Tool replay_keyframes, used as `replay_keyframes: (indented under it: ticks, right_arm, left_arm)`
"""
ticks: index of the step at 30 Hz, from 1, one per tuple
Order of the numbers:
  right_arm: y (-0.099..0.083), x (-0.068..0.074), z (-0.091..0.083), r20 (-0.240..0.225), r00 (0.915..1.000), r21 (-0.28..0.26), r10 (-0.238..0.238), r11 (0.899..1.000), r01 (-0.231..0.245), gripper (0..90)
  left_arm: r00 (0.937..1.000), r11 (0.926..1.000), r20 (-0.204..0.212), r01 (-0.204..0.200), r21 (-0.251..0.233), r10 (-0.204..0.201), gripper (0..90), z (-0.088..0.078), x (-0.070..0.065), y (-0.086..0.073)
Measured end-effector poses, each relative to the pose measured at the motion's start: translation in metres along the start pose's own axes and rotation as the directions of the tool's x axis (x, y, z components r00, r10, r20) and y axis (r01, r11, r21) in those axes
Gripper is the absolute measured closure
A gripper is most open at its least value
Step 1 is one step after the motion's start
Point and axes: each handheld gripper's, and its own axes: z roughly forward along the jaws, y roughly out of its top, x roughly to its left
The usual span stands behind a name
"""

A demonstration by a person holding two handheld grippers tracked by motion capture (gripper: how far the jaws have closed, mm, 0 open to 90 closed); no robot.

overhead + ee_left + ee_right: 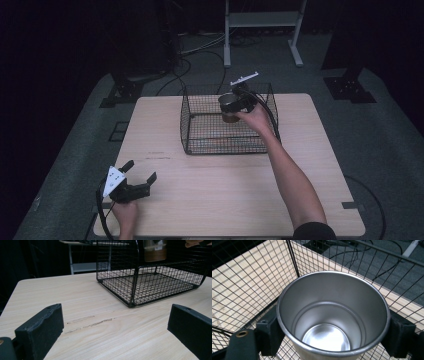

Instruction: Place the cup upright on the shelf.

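Nearest me, my left gripper (141, 171) rests low on the pale woodgrain bench (225, 200), jaws spread wide on nothing. Rightward, my right gripper (332, 337) clamps its jaws on a smooth steel cup (333, 315), upright inside the black wire-mesh basket (187, 125). No writing is legible.

the basket (200, 135) sits on the far middle of the desk (240, 190), well ahead of me. my right gripper (239, 100) is over the basket's far right part, clamped on either side of the cup (228, 107), which hangs upright inside the basket's walls, above its floor. my left gripper (137, 181) is at the desk's near left corner, jaws apart, well apart from the basket. beyond the desk, a frame (262, 30) stands on the floor.
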Motion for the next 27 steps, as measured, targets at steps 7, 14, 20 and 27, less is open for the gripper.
replay_keyframes:
  ticks: [7, 14, 20, 27]
  right_arm:
    - [-0.003, -0.002, 0.01, 0.002, 1.0, 0.032, -0.004, 0.999, 0.004, 17.7]
    - [-0.006, -0.004, 0.018, 0.008, 0.9999, 0.065, 0.006, 0.998, -0.007, 17.7]
    - [-0.009, -0.004, 0.028, 0.008, 0.9998, 0.105, -0.018, 0.994, 0.017, 17.6]
    - [-0.013, -0.004, 0.04, -0.013, 0.9996, 0.148, -0.025, 0.989, 0.027, 17.6]
  left_arm:
    - [1.0, 1.0, 0.0, 0.001, 0.001, -0.001, 0.0, 0.0, 0.0, 0.0]
    - [1.0, 1.0, 0.002, -0.002, 0.005, 0.002, 0.0, 0.0, 0.0, 0.0]
    - [1.0, 1.0, -0.001, 0.006, -0.003, -0.006, 0.0, -0.001, 0.001, 0.0]
    - [1.0, 1.0, 0.005, 0.006, -0.004, -0.006, 0.0, 0.0, 0.001, -0.001]
